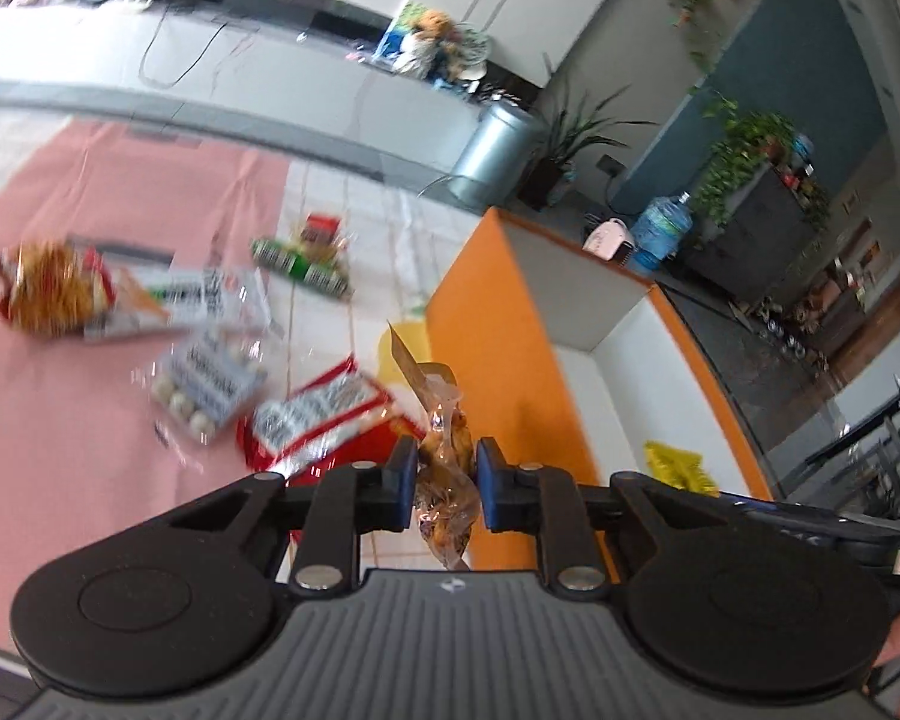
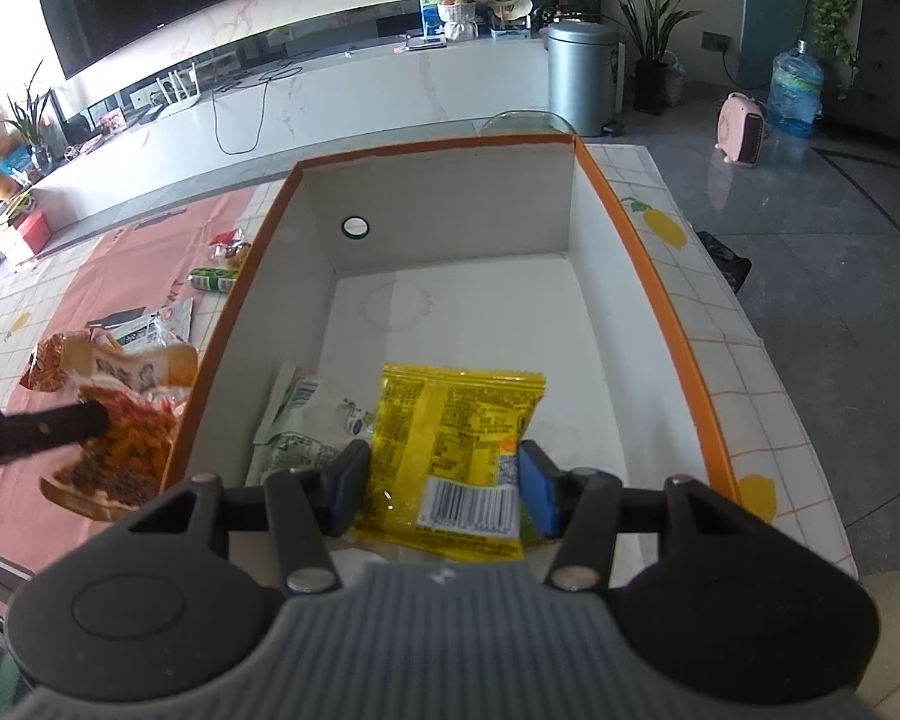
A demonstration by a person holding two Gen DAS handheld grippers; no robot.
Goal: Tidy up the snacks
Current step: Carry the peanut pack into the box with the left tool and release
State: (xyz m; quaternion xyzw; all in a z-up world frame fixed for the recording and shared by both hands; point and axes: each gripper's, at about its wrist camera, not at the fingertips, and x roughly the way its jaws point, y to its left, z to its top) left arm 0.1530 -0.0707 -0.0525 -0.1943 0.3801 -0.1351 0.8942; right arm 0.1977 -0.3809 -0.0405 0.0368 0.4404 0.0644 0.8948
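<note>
- Through the left wrist camera, the left gripper (image 1: 447,483) has its 2 blue pads pinched on a clear packet of brown snacks (image 1: 444,480), held in the air just beside the outer orange wall of the box (image 1: 486,348).
- On the table beyond it lie loose packets, blurred: a red packet (image 1: 318,420), a clear pack of white balls (image 1: 210,387), a noodle-like bag (image 1: 48,294) and a green packet (image 1: 300,267). A pink cloth (image 1: 90,180) covers part of the table.
- Through the right wrist camera, the right gripper (image 2: 444,489) hovers over the box (image 2: 642,276) with its fingers spread wide, gripping nothing.
- Inside the box lie 2 packets, touching: a yellow packet (image 2: 456,450), barcode up, and a white and green wrapper (image 2: 300,420).
</note>
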